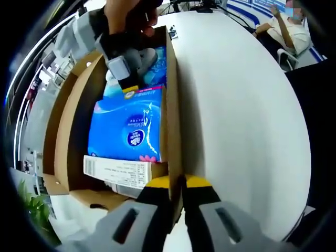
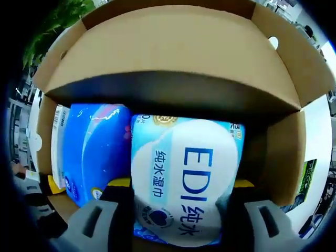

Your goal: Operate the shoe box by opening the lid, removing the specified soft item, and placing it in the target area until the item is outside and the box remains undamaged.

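Note:
An open brown cardboard shoe box (image 1: 173, 105) stands on a white table. My left gripper (image 1: 182, 184) is shut on the top edge of the box's right wall. Inside lies a dark-blue tissue pack (image 1: 126, 131), and beyond it a light-blue wet-wipe pack (image 1: 155, 63). My right gripper (image 1: 126, 65), held by a gloved hand, reaches into the far end of the box. In the right gripper view, the right gripper (image 2: 181, 184) is shut on the wet-wipe pack (image 2: 184, 157) marked EDI, one jaw on each side. The dark-blue tissue pack (image 2: 89, 152) lies to its left, and the box wall (image 2: 173, 47) rises behind.
A white barcoded label (image 1: 121, 170) sits at the box's near end. The round white table (image 1: 241, 115) stretches to the right of the box. A seated person (image 1: 289, 26) is at the far side. Green plants (image 1: 31, 210) stand beside the table.

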The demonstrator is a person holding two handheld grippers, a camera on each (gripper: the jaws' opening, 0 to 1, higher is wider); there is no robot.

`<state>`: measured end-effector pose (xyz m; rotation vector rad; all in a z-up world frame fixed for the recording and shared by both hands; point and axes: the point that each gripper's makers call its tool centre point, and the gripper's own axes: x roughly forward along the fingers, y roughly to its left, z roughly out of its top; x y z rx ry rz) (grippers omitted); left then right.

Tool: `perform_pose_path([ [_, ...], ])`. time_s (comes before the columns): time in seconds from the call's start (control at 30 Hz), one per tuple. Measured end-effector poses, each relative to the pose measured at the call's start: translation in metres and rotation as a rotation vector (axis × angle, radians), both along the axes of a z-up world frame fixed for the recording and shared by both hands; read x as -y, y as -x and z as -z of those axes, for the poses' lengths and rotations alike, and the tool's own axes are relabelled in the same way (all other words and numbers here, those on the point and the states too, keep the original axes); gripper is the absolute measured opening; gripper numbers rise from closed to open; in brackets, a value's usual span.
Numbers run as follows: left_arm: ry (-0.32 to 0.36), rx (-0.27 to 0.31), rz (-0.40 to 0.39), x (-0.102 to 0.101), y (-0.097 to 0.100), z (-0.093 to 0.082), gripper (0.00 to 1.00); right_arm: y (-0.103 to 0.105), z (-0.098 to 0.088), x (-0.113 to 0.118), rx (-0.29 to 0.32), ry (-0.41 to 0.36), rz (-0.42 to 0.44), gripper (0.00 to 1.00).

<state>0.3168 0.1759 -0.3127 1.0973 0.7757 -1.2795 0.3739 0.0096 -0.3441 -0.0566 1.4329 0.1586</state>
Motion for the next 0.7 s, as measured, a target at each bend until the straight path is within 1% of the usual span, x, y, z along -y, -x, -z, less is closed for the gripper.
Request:
perform_pose_path([
  [0.3, 0.001, 0.001, 0.001, 0.0001, 0.0003, 0.0004, 0.06, -0.0006, -0.0002, 0.0000, -0.003, 0.000, 0.001, 0.71],
  [0.47, 0.004, 0.000, 0.002, 0.0003, 0.0004, 0.0004, 0.06, 0.0004, -0.0020, -0.0004, 0.001, -0.007, -0.013, 0.70],
  [0.6, 0.011, -0.007, 0.004, 0.0009, -0.0003, 0.0000, 0.05, 0.0009, -0.0026, -0.0001, 0.008, -0.016, -0.023, 0.70],
  [0.7, 0.019, -0.015, 0.005, 0.0013, -0.0009, -0.0005, 0.05, 0.0011, -0.0025, -0.0001, 0.002, -0.014, -0.032, 0.70],
])
